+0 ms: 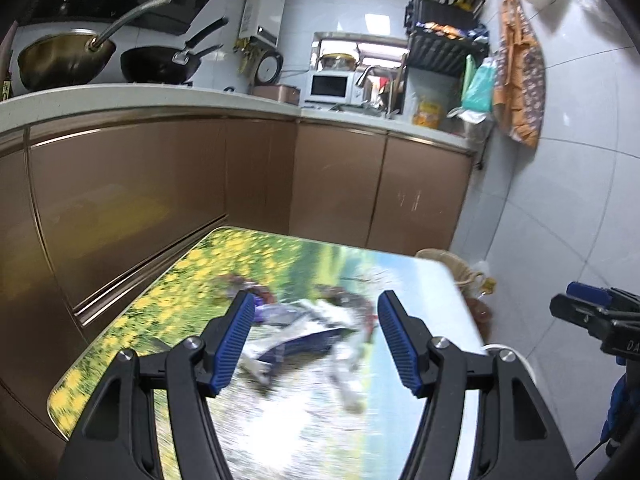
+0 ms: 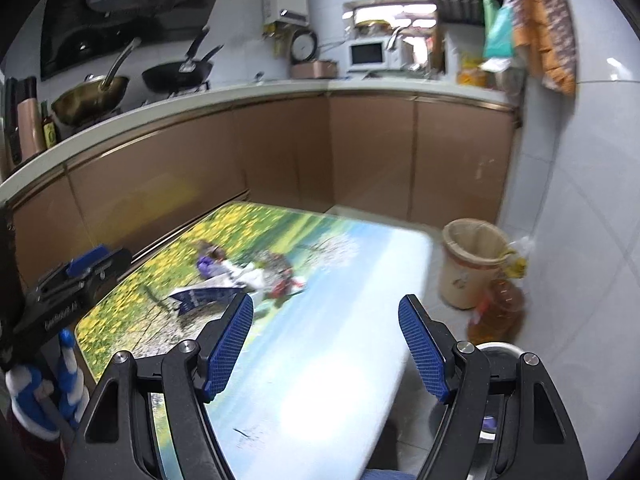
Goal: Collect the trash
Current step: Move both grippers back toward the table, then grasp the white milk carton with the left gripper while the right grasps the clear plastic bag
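A pile of crumpled wrappers (image 1: 316,328), white, dark blue, purple and red, lies on a small table (image 1: 424,292) printed with a flower landscape. My left gripper (image 1: 316,340) is open and empty, jaws wide, hovering just above and before the pile. In the right wrist view the same wrappers (image 2: 240,276) lie at the table's (image 2: 360,280) far middle. My right gripper (image 2: 326,344) is open and empty, over the table's near part, short of the pile. Both views are motion-blurred. A metal bin rim (image 2: 496,350) with something purple inside shows below the right gripper.
Brown kitchen cabinets (image 1: 200,176) stand right behind the table. A beige pot (image 2: 474,264) and an oil bottle (image 2: 500,312) stand on the tiled floor to the table's right. Pans (image 1: 156,64) and a microwave (image 1: 332,86) sit on the counter.
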The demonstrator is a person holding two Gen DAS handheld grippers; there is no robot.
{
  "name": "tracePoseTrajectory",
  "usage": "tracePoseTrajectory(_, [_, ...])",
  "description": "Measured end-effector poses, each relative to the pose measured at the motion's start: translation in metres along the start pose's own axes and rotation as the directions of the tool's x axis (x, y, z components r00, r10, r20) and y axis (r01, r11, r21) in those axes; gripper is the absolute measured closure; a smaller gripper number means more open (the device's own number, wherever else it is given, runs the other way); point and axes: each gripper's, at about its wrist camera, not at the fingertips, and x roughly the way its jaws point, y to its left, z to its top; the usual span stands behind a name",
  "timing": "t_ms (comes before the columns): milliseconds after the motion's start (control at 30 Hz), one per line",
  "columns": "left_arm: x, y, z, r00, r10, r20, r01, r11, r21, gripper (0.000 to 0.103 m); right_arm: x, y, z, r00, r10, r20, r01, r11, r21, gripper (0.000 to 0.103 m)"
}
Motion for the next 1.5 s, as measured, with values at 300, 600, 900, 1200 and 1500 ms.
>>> tracePoseTrajectory(300, [0.071, 0.045, -0.017, 0.981, -0.078, -0.177, 0.090, 0.994, 0.062, 0.041, 0.106, 0.037, -0.012, 0.974, 0.165, -0.157, -0.171, 0.985, -0.025, 0.029])
tracePoseTrajectory(600, [0.141, 0.041, -0.039, 0.945, -0.096, -0.312, 0.150, 0.976, 0.155, 0.041, 0.179, 0.075, -0.031, 0.912, 0.289, -0.290, -0.313, 0.949, -0.036, 0.031])
tracePoseTrajectory(900, [0.169, 0.039, -0.052, 0.920, -0.100, -0.379, 0.174, 0.971, 0.166, 0.042, 0.221, 0.090, -0.047, 0.875, 0.310, -0.372, -0.347, 0.937, -0.036, 0.053])
tracePoseTrajectory(1200, [0.166, 0.020, -0.068, 0.905, -0.022, -0.426, 0.147, 0.953, 0.264, 0.062, 0.217, 0.087, -0.056, 0.861, 0.318, -0.397, -0.359, 0.933, -0.030, 0.089])
tracePoseTrajectory(1500, [0.118, 0.019, -0.066, 0.918, -0.021, -0.395, 0.118, 0.968, 0.223, 0.077, 0.168, 0.072, -0.065, 0.862, 0.353, -0.364, -0.377, 0.926, 0.007, 0.091])
